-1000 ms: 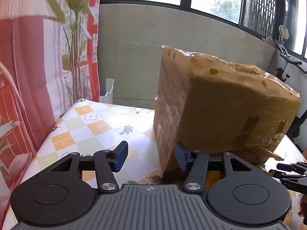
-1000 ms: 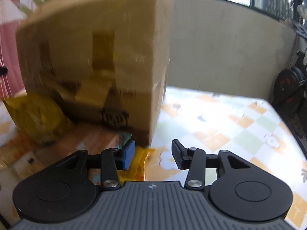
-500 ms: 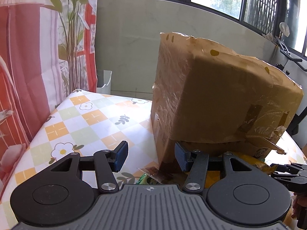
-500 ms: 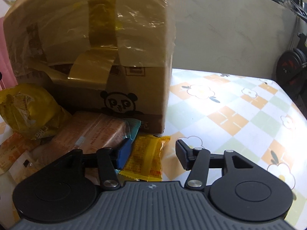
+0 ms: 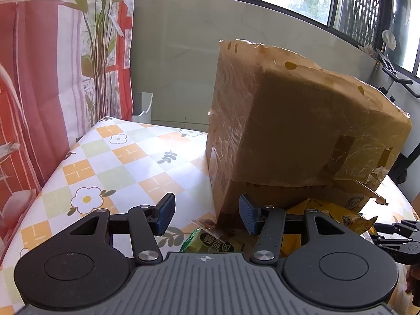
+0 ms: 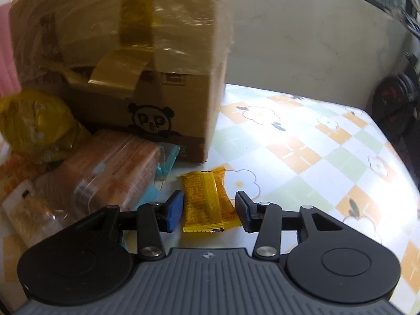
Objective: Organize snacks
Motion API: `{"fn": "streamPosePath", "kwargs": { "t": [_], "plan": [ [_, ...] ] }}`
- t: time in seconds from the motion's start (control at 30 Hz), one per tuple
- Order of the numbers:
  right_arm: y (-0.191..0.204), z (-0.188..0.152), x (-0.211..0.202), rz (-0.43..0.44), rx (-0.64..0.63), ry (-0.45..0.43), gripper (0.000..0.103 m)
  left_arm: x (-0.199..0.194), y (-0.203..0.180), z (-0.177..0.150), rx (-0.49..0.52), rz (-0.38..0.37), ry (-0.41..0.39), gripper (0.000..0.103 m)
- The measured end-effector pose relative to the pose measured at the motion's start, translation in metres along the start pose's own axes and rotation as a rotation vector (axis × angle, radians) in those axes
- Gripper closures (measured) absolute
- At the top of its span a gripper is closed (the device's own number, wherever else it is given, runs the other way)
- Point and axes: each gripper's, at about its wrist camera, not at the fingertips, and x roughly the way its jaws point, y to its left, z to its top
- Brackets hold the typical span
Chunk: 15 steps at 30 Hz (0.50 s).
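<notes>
A large taped cardboard box [image 5: 288, 131] with a panda print [image 6: 151, 120] stands on the flowered tablecloth [image 5: 118, 162]. Snacks lie at its foot. These are a yellow bag [image 6: 34, 123], a brown wrapped pack [image 6: 110, 173], a teal packet [image 6: 165, 160] and a small orange packet [image 6: 207, 199]. My right gripper [image 6: 210, 210] straddles the orange packet, which lies flat on the cloth. Its jaws are closing, and a thin gap shows at each pad. My left gripper [image 5: 206, 214] is open at the box's near corner, above a green packet [image 5: 210, 241], holding nothing.
A red patterned curtain [image 5: 39, 78] hangs along the table's left edge, with a white bin [image 5: 143, 105] behind it. Exercise gear [image 6: 393, 110] stands past the right edge. Bare cloth stretches right of the box [image 6: 315, 157]. The other gripper's tips [image 5: 393, 236] show at the left view's right edge.
The right gripper has shifted so the orange packet sits centred between its jaws instead of by the left finger, and the jaws are narrower than half a second ago. The left gripper stays put.
</notes>
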Motion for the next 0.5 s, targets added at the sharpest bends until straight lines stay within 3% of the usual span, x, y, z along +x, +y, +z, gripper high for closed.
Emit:
{"fn": "streamPosePath", "kwargs": {
  "t": [0.27,0.5],
  "plan": [
    [-0.009,-0.002,0.007,0.053,0.058,-0.026,0.058,0.003,0.000,-0.004,0.010,-0.019,0.023,0.047],
    [-0.008,-0.017,0.001,0.053,0.035,-0.070,0.063,0.018,-0.001,-0.010,0.009,-0.025,0.066,0.047]
  ]
}}
